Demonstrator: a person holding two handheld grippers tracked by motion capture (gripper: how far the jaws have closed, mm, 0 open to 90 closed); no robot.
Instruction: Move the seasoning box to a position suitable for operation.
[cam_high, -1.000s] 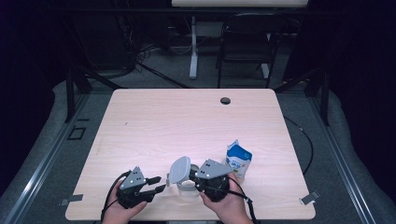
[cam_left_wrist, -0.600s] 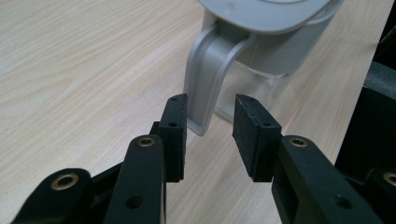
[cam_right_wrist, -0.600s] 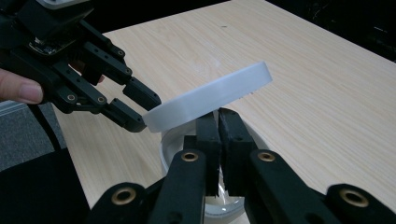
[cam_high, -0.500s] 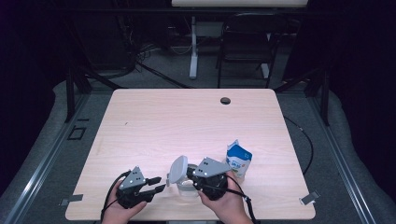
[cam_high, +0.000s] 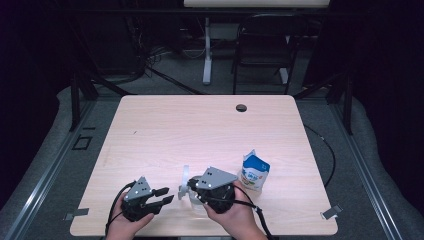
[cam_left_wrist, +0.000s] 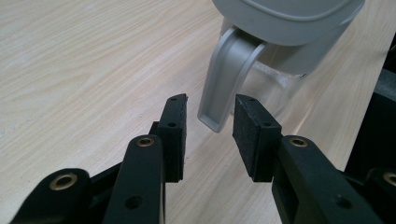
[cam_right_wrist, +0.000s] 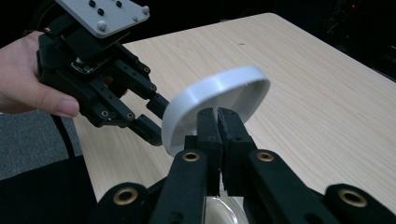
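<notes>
Lid tipped upright; pitcher top cut off.

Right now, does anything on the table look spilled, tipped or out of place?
Nothing is spilled. The white lid stands tilted on edge, pinched by the right gripper above the clear jug. The milk carton stands upright.

A pale wooden table with rounded corners, most of its top bare — a small dark round hole sits near the far edge. Toward the near right a blue-and-white carton stands upright on the wood. Just left of it a clear jug with a grey handle stands on the table too — near the front edge
</notes>
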